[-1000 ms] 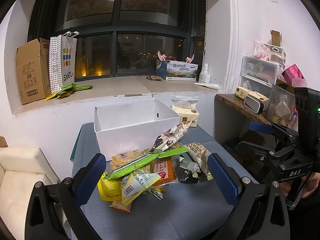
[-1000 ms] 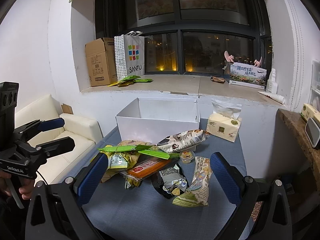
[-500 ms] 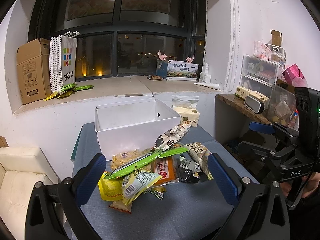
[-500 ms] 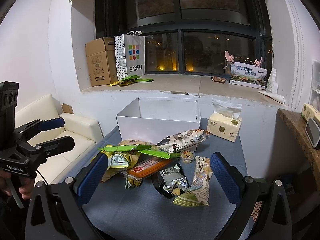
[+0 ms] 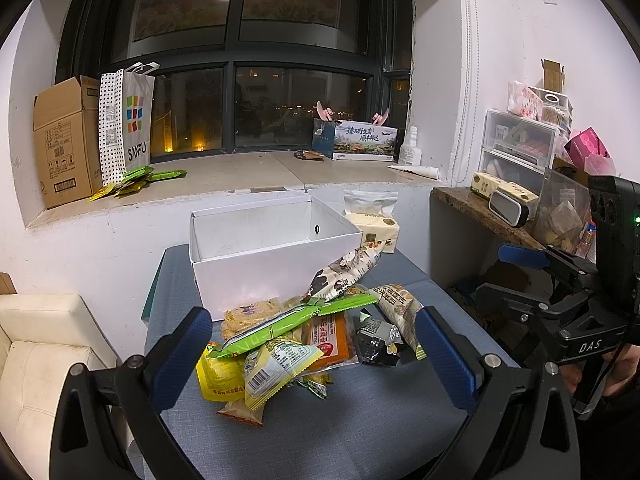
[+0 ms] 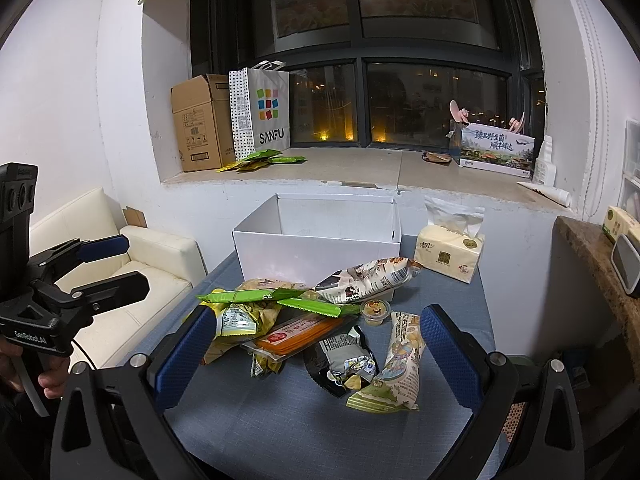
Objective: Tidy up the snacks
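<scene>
A heap of snack packets (image 5: 296, 336) lies on the blue-grey table (image 5: 360, 432), in front of an open white box (image 5: 276, 264) that looks empty. The heap holds long green packets (image 6: 316, 306), an orange packet (image 6: 300, 334), a black packet (image 6: 344, 364), a small jelly cup (image 6: 375, 311) and a tall printed bag (image 6: 400, 364). My left gripper (image 5: 312, 360) is open and empty, above the near table edge. My right gripper (image 6: 316, 356) is open and empty, also short of the heap. Each gripper shows in the other's view: the right one (image 5: 532, 280), the left one (image 6: 108, 268).
A tissue pack (image 6: 450, 254) stands right of the box. The windowsill behind holds a cardboard box (image 6: 200, 124), a SANFU bag (image 6: 264, 112), green packets (image 6: 260, 160) and a printed carton (image 6: 496, 152). A cream sofa (image 6: 132, 280) is at the left, a shelf with drawers (image 5: 520, 152) at the right.
</scene>
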Demonstrator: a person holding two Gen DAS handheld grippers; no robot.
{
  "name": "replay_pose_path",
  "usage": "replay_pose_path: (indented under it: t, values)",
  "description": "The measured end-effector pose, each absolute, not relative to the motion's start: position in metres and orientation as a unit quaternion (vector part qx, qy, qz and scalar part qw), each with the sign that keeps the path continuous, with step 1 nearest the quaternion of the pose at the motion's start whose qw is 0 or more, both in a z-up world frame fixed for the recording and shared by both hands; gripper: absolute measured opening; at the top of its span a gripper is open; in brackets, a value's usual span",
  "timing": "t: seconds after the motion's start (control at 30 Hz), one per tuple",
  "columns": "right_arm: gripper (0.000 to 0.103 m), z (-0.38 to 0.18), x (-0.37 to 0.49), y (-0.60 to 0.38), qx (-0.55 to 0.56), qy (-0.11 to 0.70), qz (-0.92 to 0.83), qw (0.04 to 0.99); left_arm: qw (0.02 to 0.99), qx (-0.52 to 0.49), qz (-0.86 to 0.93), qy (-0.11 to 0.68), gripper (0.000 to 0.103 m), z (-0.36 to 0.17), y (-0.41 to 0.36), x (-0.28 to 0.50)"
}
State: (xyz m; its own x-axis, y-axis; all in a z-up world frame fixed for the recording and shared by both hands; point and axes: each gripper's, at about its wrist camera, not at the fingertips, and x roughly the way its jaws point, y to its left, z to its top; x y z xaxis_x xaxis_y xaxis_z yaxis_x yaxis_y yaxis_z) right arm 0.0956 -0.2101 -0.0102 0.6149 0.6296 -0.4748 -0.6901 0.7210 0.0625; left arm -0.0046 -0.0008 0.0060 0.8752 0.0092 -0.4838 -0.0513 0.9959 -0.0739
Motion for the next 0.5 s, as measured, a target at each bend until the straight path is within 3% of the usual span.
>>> replay_pose_path:
  t: [0.27,0.5]
  values:
    - [0.103,-0.021,0.110,-0.213,-0.052,0.260,0.362,0.894,0.967,-0.044,0.017,0.250,0.103,0.004,0.002,-0.008]
    - [0.103,-0.051,0.172,-0.222,-0.016,0.345,0.332,0.878,0.971,-0.048,0.008,0.236,0.103,0.000,0.010,-0.012]
